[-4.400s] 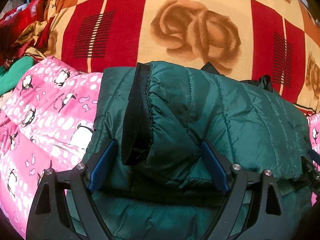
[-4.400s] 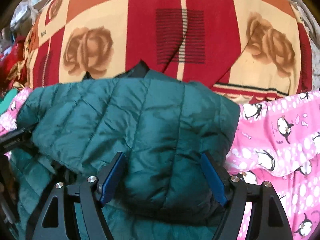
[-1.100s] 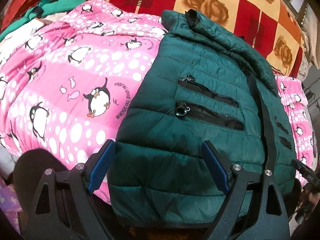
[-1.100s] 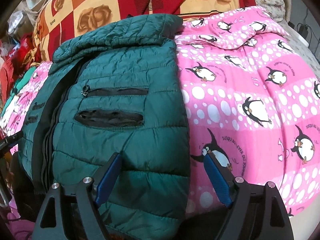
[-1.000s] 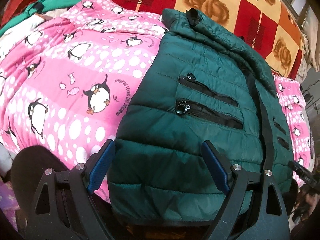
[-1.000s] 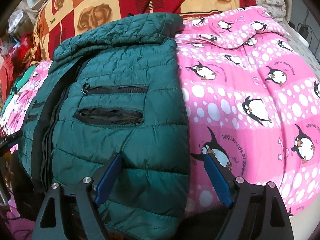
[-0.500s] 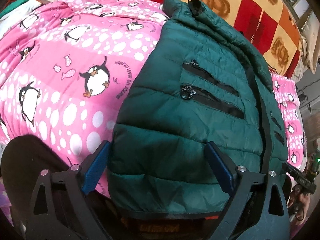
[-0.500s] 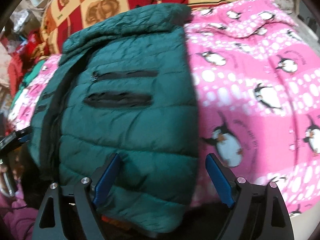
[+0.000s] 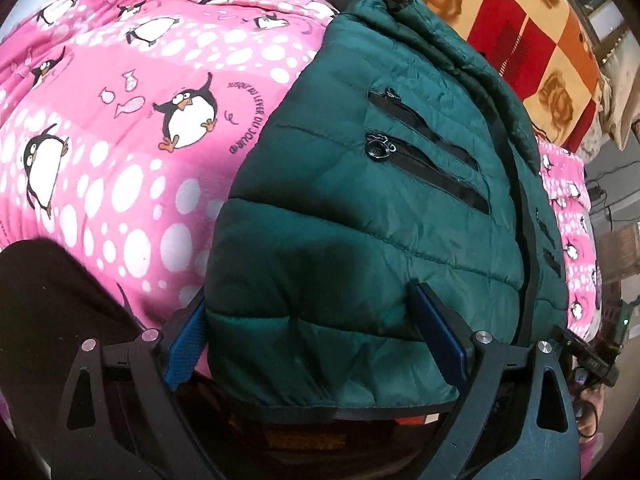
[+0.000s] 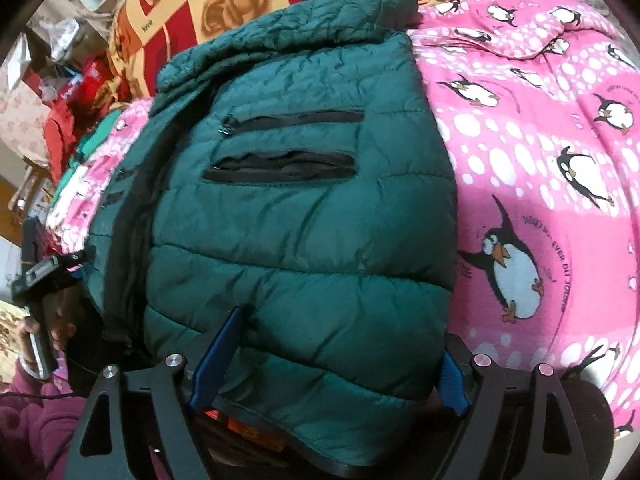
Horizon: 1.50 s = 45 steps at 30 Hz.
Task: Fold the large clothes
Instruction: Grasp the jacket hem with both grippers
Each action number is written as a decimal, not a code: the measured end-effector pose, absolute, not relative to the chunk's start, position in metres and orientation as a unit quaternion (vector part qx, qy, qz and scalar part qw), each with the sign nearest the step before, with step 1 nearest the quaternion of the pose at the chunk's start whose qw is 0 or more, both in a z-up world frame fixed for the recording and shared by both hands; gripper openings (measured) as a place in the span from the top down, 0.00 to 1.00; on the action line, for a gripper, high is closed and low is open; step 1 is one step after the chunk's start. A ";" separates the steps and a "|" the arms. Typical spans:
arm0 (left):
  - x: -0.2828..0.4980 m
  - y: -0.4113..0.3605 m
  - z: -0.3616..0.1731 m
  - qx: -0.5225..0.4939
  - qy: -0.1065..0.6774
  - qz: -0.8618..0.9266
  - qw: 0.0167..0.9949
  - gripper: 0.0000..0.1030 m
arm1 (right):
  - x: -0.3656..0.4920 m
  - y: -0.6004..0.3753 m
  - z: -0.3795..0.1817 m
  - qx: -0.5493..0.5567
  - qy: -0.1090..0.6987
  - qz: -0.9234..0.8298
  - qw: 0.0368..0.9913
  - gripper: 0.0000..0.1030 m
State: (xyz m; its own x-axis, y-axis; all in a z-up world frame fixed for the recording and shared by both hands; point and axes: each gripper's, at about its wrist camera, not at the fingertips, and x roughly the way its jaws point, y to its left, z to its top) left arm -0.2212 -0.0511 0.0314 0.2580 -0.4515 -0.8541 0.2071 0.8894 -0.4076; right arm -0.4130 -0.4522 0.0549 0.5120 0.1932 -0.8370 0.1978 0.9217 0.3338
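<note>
A dark green puffer jacket [image 9: 380,220] lies front up on the pink penguin blanket [image 9: 120,140], sleeves folded in, two zip pockets showing on each side. My left gripper [image 9: 312,332] stands wide open over the near hem's left corner, one blue pad at the jacket's side edge and the other resting on the quilting. In the right wrist view the jacket [image 10: 300,240] fills the middle. My right gripper [image 10: 334,364] straddles the hem's right corner with its jaws closing and padded fabric bulging between them; I see no pinch.
A red and cream checked rose blanket [image 9: 520,20] lies beyond the collar. The pink blanket [image 10: 540,160] spreads to either side. A hand [image 10: 40,336] in a purple sleeve holds the other gripper at the left edge. Heaped clothes [image 10: 68,120] lie far left.
Both grippers came back from the jacket's far fold to its near hem. Over the last second both views tipped downward and closer to the hem, and the right jaws narrowed slightly.
</note>
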 end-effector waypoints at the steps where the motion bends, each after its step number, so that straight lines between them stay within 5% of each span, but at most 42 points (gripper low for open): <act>1: -0.221 -0.052 0.031 -0.107 0.572 -0.209 0.786 0.09 | -0.414 -0.451 0.058 0.201 0.487 0.008 0.850 0.23; 14: -0.224 -0.058 0.029 -0.083 0.559 -0.210 0.798 0.11 | -0.410 -0.446 0.047 0.188 0.485 0.008 0.854 0.29; 15: -0.225 -0.059 0.031 -0.080 0.557 -0.211 0.799 0.15 | -0.409 -0.445 0.048 0.180 0.483 0.006 0.857 0.40; 16: -0.227 -0.059 0.034 -0.079 0.554 -0.211 0.801 0.29 | -0.409 -0.443 0.050 0.172 0.480 0.007 0.860 0.51; 20: -0.233 -0.064 0.048 -0.053 0.531 -0.202 0.821 0.75 | -0.409 -0.444 0.064 0.148 0.462 0.014 0.874 0.71; 23: -0.233 -0.065 0.065 -0.048 0.514 -0.212 0.829 0.85 | -0.408 -0.448 0.079 0.147 0.436 0.016 0.887 0.75; 45: -0.129 -0.085 0.175 -0.127 0.384 -0.205 0.891 0.87 | -0.300 -0.505 0.172 0.159 0.310 -0.034 0.937 0.76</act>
